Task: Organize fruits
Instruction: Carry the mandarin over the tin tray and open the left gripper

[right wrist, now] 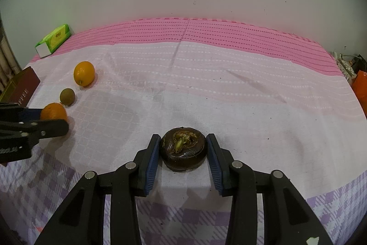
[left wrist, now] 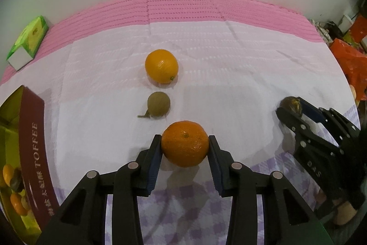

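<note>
My left gripper is shut on a tangerine that rests on the cloth, with a blue pad pressed to each side. Beyond it, in a line, lie a brown kiwi and a larger orange. My right gripper is shut on a flat, dark brown fruit with a dried crown on top. From the right wrist view the left gripper shows at the left edge with the tangerine, and the kiwi and orange lie behind it.
A maroon and gold toffee box stands open at the left, with small fruits showing inside. A green carton lies at the far left on the pink cloth. Orange bags clutter the right edge. A wall rises behind.
</note>
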`<state>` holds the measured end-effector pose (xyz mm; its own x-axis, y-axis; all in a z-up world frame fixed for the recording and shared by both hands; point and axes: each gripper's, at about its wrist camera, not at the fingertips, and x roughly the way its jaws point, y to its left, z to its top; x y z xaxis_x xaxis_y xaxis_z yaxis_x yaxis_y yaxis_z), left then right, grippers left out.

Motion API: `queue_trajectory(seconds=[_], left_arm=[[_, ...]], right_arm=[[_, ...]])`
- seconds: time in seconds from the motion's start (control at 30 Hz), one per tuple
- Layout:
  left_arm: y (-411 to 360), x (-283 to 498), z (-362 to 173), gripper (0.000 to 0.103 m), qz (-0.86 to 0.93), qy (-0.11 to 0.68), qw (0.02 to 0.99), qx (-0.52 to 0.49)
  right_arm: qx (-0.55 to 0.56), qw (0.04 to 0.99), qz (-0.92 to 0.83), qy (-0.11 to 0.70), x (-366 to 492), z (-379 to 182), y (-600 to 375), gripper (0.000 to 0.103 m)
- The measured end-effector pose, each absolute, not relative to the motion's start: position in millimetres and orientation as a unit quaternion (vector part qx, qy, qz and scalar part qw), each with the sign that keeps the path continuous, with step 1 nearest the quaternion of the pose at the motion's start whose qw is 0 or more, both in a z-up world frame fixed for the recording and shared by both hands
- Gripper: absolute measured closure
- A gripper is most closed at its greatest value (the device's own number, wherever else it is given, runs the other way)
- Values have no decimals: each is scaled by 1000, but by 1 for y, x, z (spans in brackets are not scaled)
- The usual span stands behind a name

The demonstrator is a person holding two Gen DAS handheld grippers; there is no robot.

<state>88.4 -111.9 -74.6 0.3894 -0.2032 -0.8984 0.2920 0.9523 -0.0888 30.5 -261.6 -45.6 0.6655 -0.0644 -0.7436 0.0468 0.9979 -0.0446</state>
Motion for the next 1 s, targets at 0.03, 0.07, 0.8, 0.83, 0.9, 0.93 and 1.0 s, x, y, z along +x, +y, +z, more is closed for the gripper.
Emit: queue_trajectory(seconds=[0.03, 0.07, 0.8, 0.83, 0.9, 0.93, 1.0], left_arm=[[-110, 86, -74, 63, -149, 532, 833, 41], [-108, 83, -73, 63, -148, 532, 833, 40], [-25, 69, -27, 63, -83, 499, 862, -3], [-17, 70, -24, 63, -75, 497, 864, -6], [-4, 71, -20, 63, -64, 495, 867, -11], [3, 71, -18, 63, -57, 493, 868, -14], [19, 72, -14, 63, -42, 489, 871, -22]], right_arm=[[-11, 912, -31, 408, 30, -45, -262, 65], [-11, 912, -31, 408, 31, -46, -262, 65], [-12, 912, -32, 408, 32, -46, -259, 65], [-12, 912, -32, 408, 32, -46, -259, 65], [-13, 912, -32, 408, 32, -46, -259, 65], [-12, 912, -32, 408, 31, -46, -260, 65], [-13, 912, -33, 408, 31, -46, -260, 65]])
